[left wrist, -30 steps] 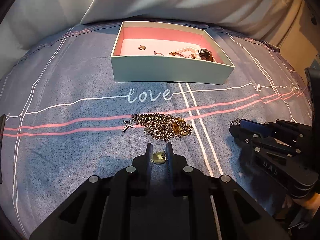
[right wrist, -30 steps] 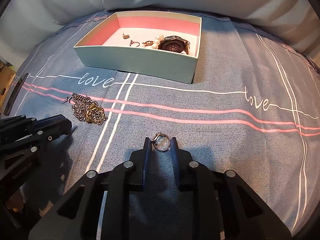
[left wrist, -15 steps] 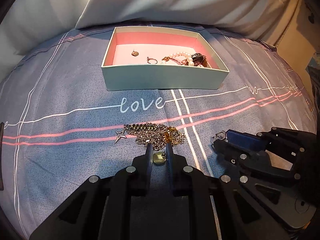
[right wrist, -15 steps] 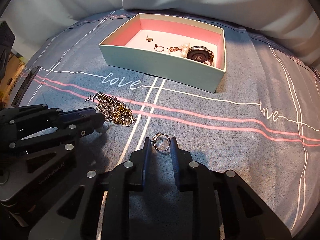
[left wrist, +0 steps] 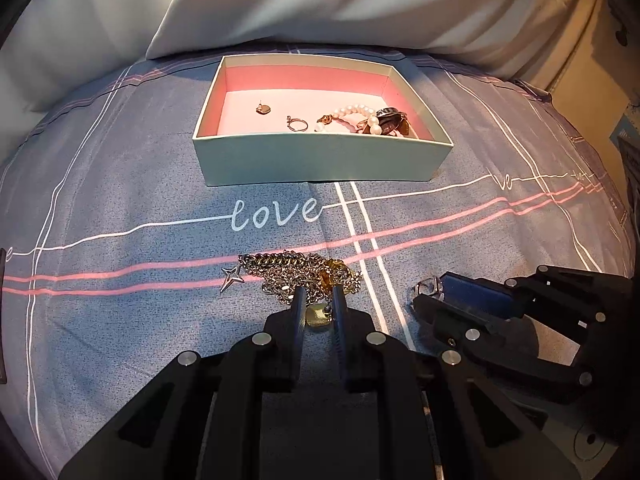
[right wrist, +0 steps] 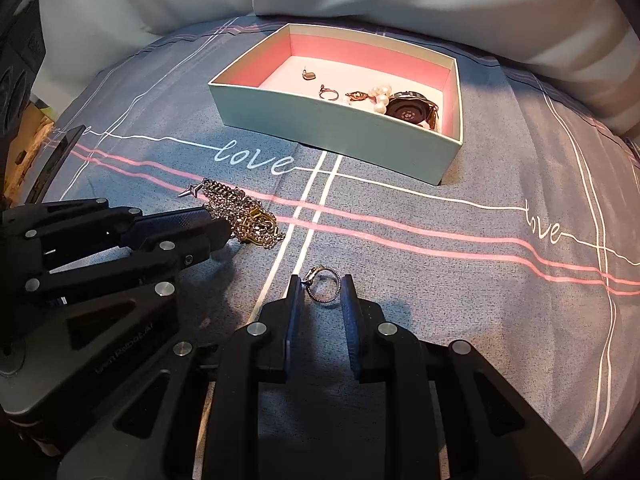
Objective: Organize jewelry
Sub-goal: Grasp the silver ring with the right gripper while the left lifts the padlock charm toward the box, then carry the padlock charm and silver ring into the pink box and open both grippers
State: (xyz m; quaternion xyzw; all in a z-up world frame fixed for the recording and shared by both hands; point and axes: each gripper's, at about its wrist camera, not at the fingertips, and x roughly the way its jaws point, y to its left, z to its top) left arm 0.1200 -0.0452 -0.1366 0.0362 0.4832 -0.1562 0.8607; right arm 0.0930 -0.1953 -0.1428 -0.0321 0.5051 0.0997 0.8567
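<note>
While my left gripper (left wrist: 317,300) has crept up to the chain pile (left wrist: 298,276), clenched on a gold charm (left wrist: 318,315), my right gripper (right wrist: 323,286) stays clamped around the ring (right wrist: 325,288); both still belong in the box (left wrist: 320,160).

One open box (left wrist: 320,160) holds one earring (left wrist: 263,109), one small ring (left wrist: 297,124), one pearl bracelet (left wrist: 352,114) and one watch (right wrist: 409,111); outside it lie one chain heap (left wrist: 296,274) and one ring (right wrist: 325,289).
</note>
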